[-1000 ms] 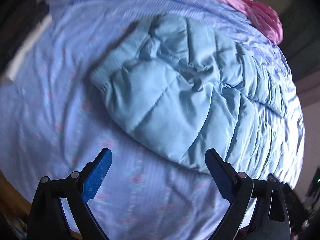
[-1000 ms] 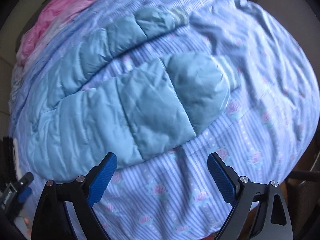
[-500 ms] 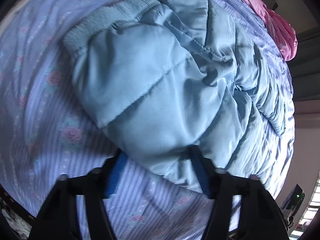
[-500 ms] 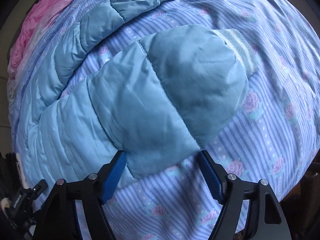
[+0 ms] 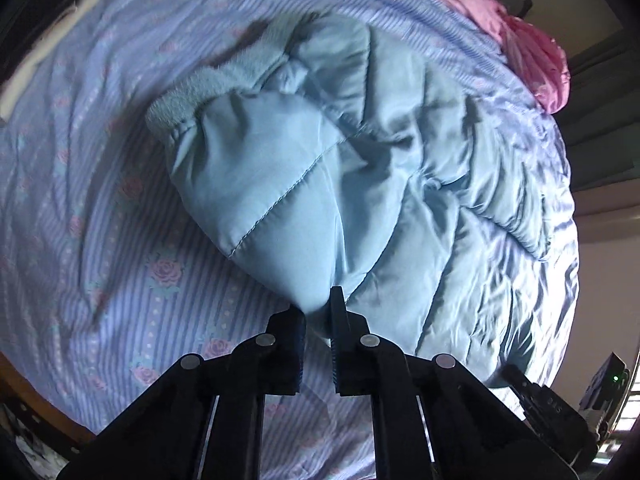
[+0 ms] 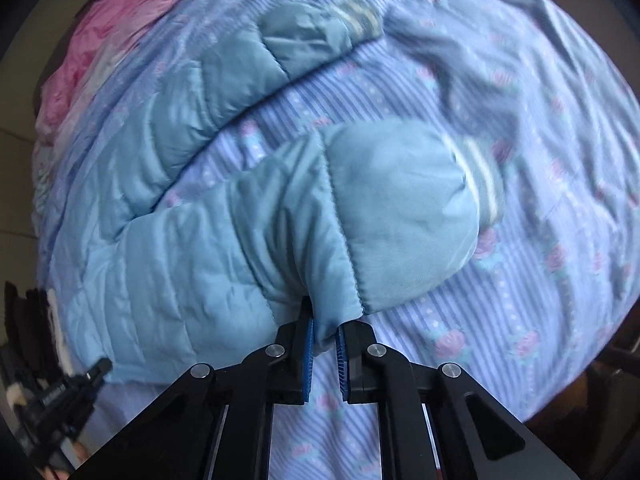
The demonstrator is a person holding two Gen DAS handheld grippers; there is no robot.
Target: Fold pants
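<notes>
Your left tongs [image 5: 318, 320] are clenched on the near edge of the light blue quilted pants [image 5: 320, 184], pinching a fold of padded fabric between the two fingers. Ahead of them and to their left sits the ribbed waistband [image 5: 200, 88], bunched and slightly raised; the rest of the garment spreads away to their right across the bed sheet [image 5: 100, 240], a blue striped cloth with rose prints. Far beyond, at the upper right, lies a pink blanket [image 5: 536, 60].

Your right tongs [image 6: 323, 334] are likewise clamped on the pants [image 6: 200, 264], gripping the near hem of one leg close to a stitched seam. Just ahead and to their right, that leg ends in a striped cuff [image 6: 480, 176]. The other leg [image 6: 192, 92] runs farther ahead, parted from the first by a strip of bed sheet [image 6: 540, 272], and ends in its own cuff [image 6: 356, 16]. A pink blanket [image 6: 120, 24] lies far off to the upper left.
</notes>
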